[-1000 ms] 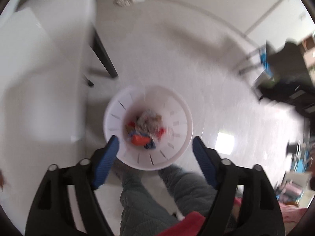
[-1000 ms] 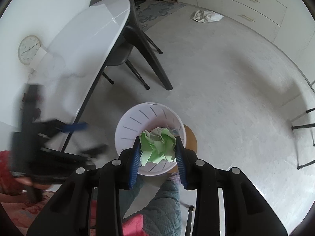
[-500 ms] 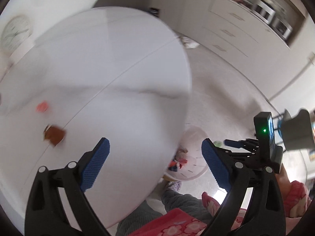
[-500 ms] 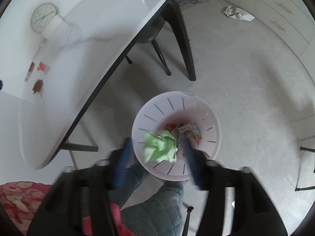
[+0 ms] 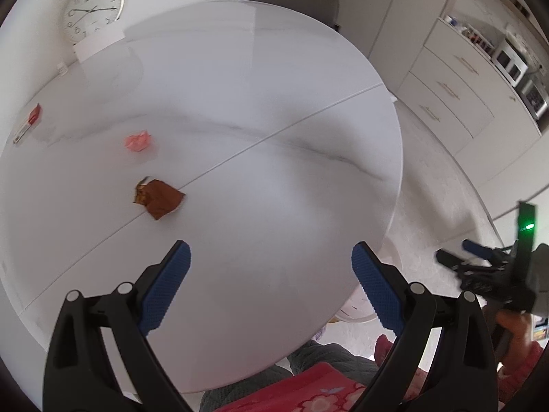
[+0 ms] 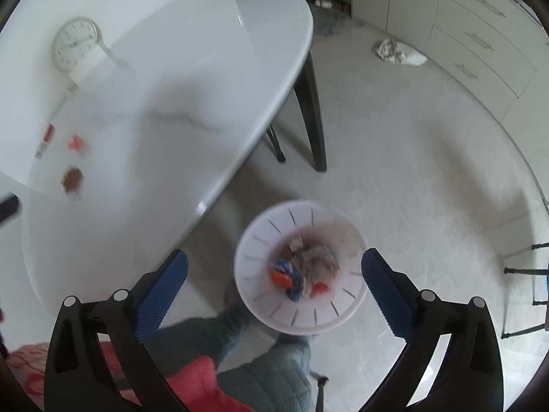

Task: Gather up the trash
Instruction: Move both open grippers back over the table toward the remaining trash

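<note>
White marble-look table (image 5: 274, 103) fills the left wrist view, with pale floor and drawer fronts beyond it and a clock (image 5: 93, 8) leaning at the far edge. Three bits of trash lie on it, apart from one another: a crumpled brown wrapper (image 5: 158, 198) nearest, a pink paper wad (image 5: 138, 141) just past it, and a small red-and-white packet (image 5: 29, 122) near the left rim. All look featherlight and soft; the wrapper is probably slick foil that will crackle and slide on the glossy top, so pinching it across its raised, crumpled middle seems safer than its flat corner. The wad should squash easily and can be taken anywhere across its bulk. The left gripper (image 5: 271, 283) hangs over bare tabletop with its jaws spread wide and nothing between them. The right gripper (image 6: 274, 279) is over the white slotted bin (image 6: 254, 250) on the floor beside the table, its jaws opening and empty. Inside the bin (image 5: 357, 312) lies a loose, blurred heap of orange, blue and pale wrappers (image 6: 302, 269), covering the bottom only.
</note>
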